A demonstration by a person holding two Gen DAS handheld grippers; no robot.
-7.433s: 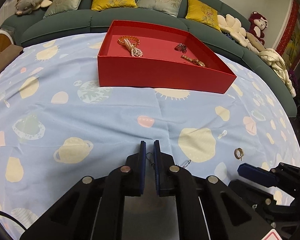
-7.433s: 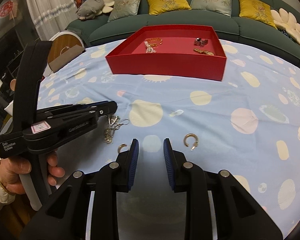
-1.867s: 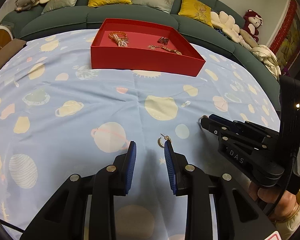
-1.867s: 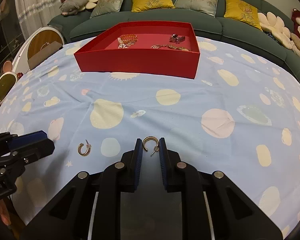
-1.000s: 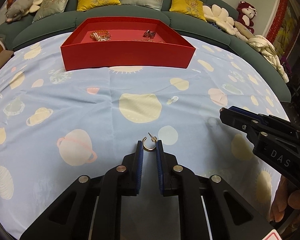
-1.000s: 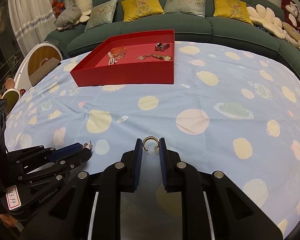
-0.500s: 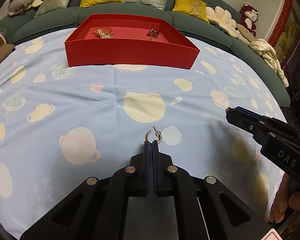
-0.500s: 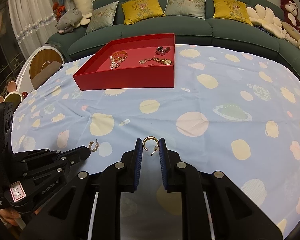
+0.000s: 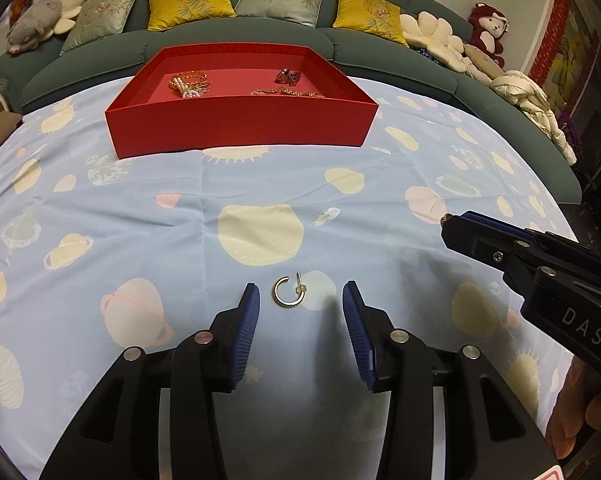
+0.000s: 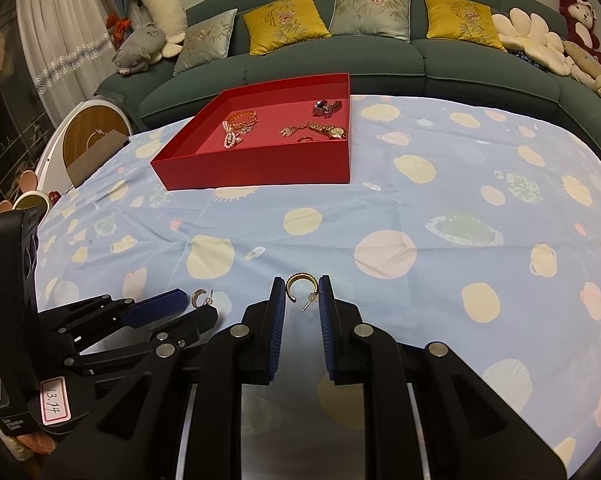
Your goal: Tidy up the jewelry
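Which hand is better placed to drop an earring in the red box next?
Right. Its claw is shut on a gold hoop earring. The left claw is opening, its earring lying loose on the cloth, short of the red box.

Dim warm indoor light, soft shadows under the tools, strong fisheye bending, dark vignetted corners

Half a second ago the left gripper (image 9: 300,300) had its jaws pressed flat together just behind the small gold hoop earring (image 9: 288,291); now they are opening, standing apart on either side of the earring, which lies loose on the blue patterned cloth (image 9: 140,216) and touches neither pad. A second ago the same earring sat between nearly closed jaws. The red tray (image 9: 240,128) appears slightly nearer and more centred in the left wrist view than before.
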